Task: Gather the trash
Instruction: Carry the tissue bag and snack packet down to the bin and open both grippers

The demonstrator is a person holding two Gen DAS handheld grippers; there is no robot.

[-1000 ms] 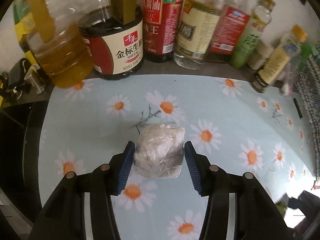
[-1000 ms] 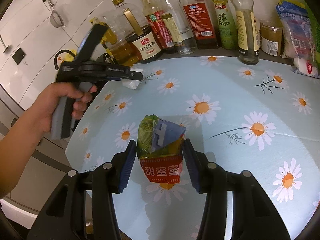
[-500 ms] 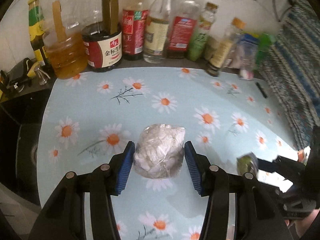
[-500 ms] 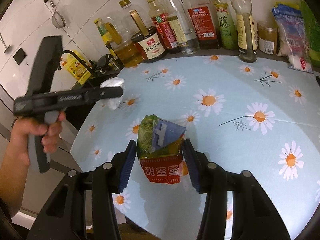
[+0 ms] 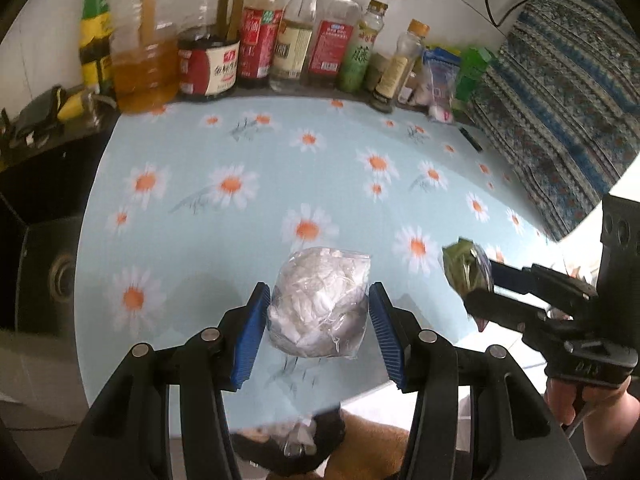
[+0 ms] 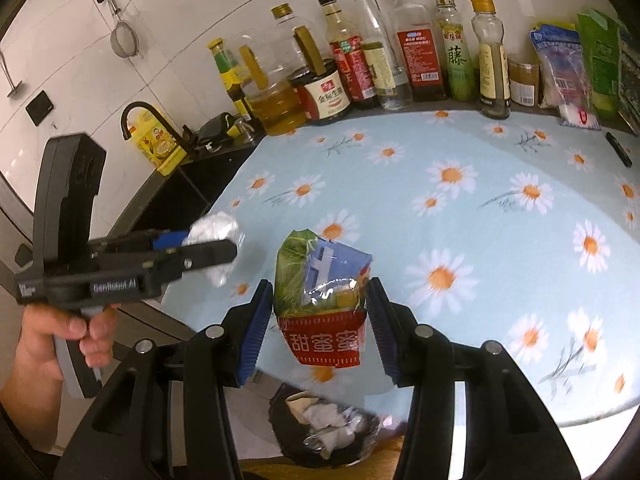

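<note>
Daisy-print counter, bottle row lined along the back wall. Left claw clamps a clear bag of white scraps, lifted off the counter near its front edge. Right claw clamps a red-and-green snack wrapper, also lifted. Black trash bag sits below the counter edge, holding crumpled waste.

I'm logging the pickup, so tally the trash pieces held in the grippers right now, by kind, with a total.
Clear plastic bag of white scraps: 1, clamped in the left gripper
Red and green snack wrapper: 1, clamped in the right gripper
Total: 2 pieces held, both off the table
</note>
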